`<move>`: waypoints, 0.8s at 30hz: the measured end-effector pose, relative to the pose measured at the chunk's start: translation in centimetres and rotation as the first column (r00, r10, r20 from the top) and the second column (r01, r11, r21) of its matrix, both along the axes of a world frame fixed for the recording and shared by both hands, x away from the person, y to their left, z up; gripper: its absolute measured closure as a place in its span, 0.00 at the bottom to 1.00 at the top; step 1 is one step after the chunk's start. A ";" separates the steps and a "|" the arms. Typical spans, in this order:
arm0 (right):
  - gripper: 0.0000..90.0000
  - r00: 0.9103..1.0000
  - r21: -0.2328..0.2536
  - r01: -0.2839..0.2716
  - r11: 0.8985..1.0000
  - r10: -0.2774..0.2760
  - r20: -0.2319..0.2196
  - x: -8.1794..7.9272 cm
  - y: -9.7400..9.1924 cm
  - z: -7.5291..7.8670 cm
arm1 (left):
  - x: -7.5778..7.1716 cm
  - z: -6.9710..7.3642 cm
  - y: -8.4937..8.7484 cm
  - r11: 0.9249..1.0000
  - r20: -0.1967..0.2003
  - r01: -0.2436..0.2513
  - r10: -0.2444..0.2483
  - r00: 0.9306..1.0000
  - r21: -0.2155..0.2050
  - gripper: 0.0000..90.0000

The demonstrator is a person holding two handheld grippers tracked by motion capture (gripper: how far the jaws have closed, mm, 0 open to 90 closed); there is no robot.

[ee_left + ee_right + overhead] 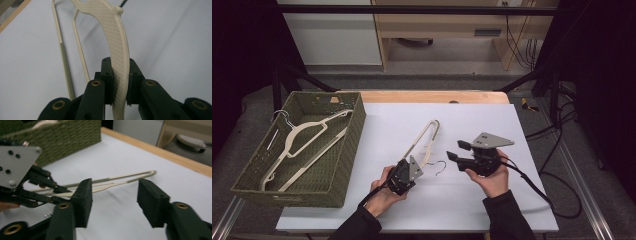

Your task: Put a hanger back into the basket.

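While left gripper [119,82] jaws clench cream hanger [117,47], right gripper [113,200] jaws released nearby.

left tongs [403,176] clamped, right tongs [460,152] spread apart

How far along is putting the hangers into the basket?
One hanger already lies in the basket. A second hanger is in hand: the left gripper is shut on its arm, its far end resting on the table. The right gripper is open and holds nothing. Left: carrying that hanger over into the basket.
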State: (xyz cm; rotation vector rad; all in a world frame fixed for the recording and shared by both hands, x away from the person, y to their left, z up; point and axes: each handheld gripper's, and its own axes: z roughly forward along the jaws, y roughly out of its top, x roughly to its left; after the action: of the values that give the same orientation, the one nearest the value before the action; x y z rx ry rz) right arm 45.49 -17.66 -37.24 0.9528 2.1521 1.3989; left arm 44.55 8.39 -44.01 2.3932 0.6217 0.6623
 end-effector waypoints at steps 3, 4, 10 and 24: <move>0.37 0.999 0.036 0.036 0.999 -0.037 0.024 -0.1 -1.8 0.2 | 0.2 0.6 0.6 0.999 0.010 -0.028 0.029 1.000 -0.019 0.90; 0.34 0.999 0.053 0.042 0.998 -0.044 0.025 -0.1 -2.3 0.2 | 0.2 0.9 0.9 0.999 0.010 -0.039 0.039 0.999 -0.026 0.90; 0.20 0.998 0.103 0.054 0.993 -0.056 0.020 -0.4 -4.3 -0.3 | 0.9 2.0 2.6 0.990 0.020 -0.107 0.110 0.994 -0.086 0.93; 0.12 0.997 0.084 0.078 0.993 -0.079 0.005 -0.8 -6.1 -1.6 | 1.0 4.6 7.4 0.937 -0.020 -0.193 0.196 0.980 -0.293 0.96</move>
State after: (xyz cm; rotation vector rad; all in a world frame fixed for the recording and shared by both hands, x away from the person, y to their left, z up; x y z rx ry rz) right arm 44.74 -23.77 -38.87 1.0488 2.0415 1.4624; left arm 45.60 15.75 -39.42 2.0689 0.8958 0.6145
